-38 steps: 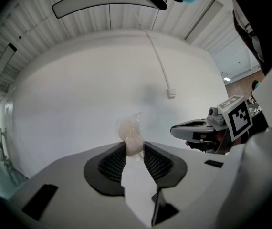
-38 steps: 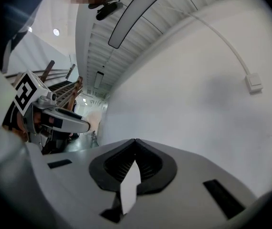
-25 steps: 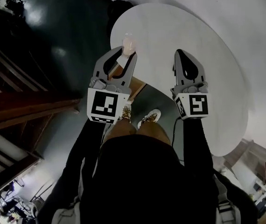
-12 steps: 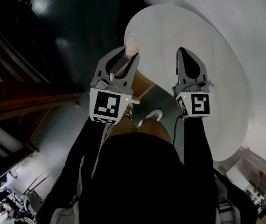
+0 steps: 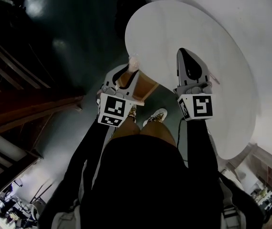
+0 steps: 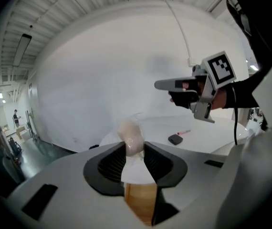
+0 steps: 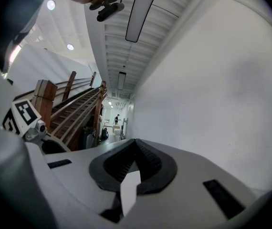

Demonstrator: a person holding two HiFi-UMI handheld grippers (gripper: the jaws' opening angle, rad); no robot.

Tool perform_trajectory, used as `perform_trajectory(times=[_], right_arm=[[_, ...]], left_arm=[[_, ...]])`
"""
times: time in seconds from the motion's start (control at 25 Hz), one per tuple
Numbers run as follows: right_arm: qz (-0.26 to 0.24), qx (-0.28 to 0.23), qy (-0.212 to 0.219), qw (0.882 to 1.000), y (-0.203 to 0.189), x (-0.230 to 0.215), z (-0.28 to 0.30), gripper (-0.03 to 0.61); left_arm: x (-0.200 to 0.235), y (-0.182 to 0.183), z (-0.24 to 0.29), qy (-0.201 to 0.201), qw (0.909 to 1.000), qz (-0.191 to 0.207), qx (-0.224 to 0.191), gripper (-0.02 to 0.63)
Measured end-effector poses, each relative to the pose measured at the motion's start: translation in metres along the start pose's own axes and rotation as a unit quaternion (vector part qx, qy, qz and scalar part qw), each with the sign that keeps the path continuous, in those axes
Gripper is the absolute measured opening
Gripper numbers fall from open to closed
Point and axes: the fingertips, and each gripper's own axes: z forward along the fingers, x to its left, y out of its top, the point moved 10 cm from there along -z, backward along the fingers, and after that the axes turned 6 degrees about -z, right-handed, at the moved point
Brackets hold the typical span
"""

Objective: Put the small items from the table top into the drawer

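In the head view, two grippers are counted, one in each hand. The left gripper (image 5: 129, 71) is clamped on one small pale wrapped item (image 5: 134, 61), which is pinched at the jaw tips. One open wooden drawer (image 5: 141, 88) is seen just beneath those jaws, at the edge of the white round table (image 5: 212, 27). The right gripper (image 5: 183, 52) is held over the table top, well to the right of the left one, with its jaws pressed together. One marker cube (image 5: 114, 110) is carried on each gripper, and a black-and-white square pattern is printed on each.

In the left gripper view, the wrapped item (image 6: 130, 133) is gripped between the ribbed pads, and clear film is seen around it. Wood of the drawer (image 6: 141, 202) is visible below the jaws. Beyond the jaws, to the right, one small dark item (image 6: 175, 139) and one pink pen (image 6: 184, 132) are lying on the table (image 6: 212, 140), close together. The right gripper (image 6: 164, 84) is seen above them.

In the right gripper view, the jaws are seen closed tip to tip with nothing between them. One wooden staircase (image 7: 76, 111) is seen to the left of them.
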Motion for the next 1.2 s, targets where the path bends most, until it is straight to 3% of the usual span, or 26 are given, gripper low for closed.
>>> perform_trajectory(times=[0.24,0.64,1.2], right_arm=[[-0.003,0.011,-0.008,1.0,-0.001,0.004,-0.002,0.026],[-0.013,0.027,-0.022,0.999,-0.001,0.014,-0.009,0.027],[-0.02,0.042,-0.047,0.998,0.001,0.023,-0.018,0.026]], left_arm=[[0.004,-0.064,0.018,-0.021,0.9948,-0.001,0.099,0.127],[0.021,-0.138,0.046,-0.035,0.9776,-0.015,0.207,0.132],[0.022,-0.177,0.087,-0.064,0.9582,0.022,0.278,0.147]])
